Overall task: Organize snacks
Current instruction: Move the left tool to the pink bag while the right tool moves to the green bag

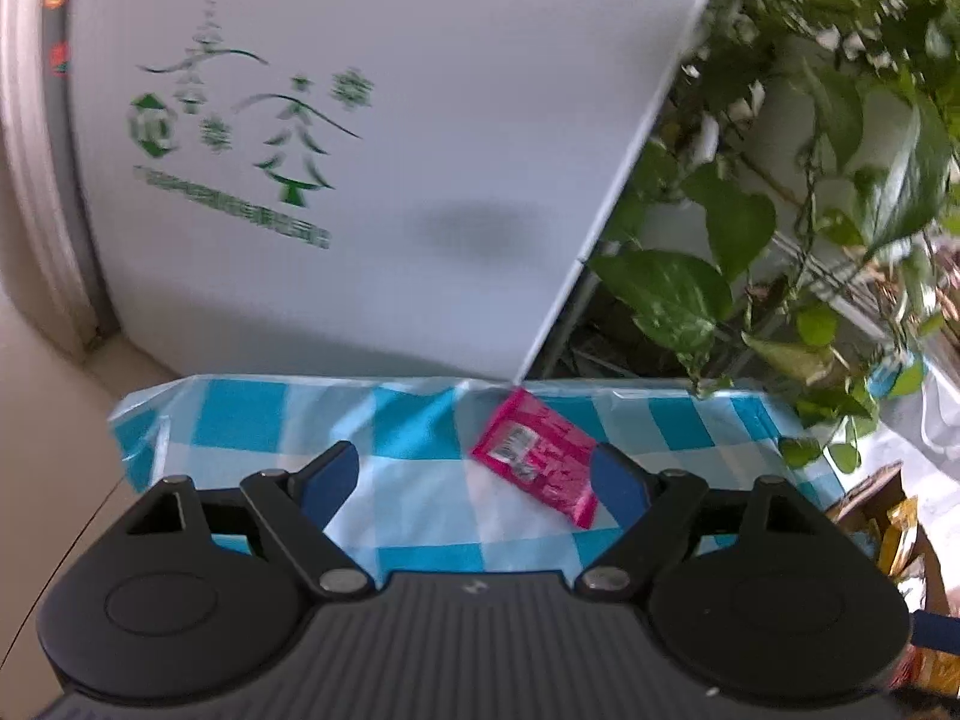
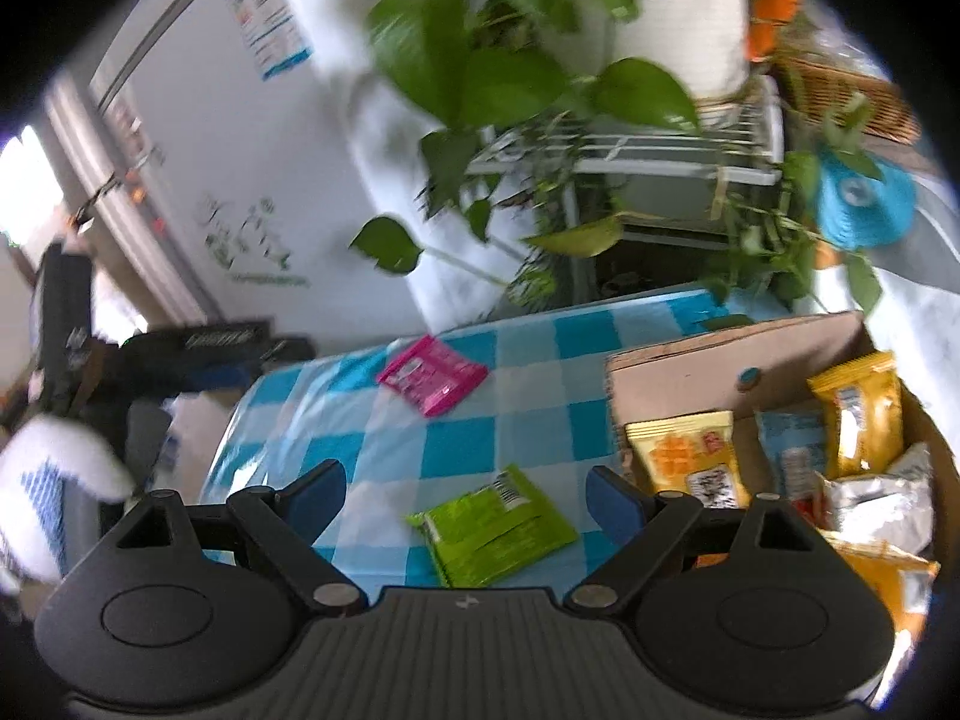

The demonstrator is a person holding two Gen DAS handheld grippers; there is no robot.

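— Where's the pink packet [image 1: 536, 456]?
— Flat near the tabletop's [image 1: 420, 516] far edge, well beyond the cardboard box [image 2: 720, 354]; the green packet [image 2: 498, 528] lies beside that box.
— The tools?
— Left tool [image 1: 474, 480] and right tool [image 2: 465, 495] both gape wide, holding nothing.

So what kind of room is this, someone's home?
Probably a home, perhaps a kitchen or dining corner. A table under a blue checked cloth stands beside a white fridge, leafy houseplants trail on a rack, and a cardboard box holds snack packets.
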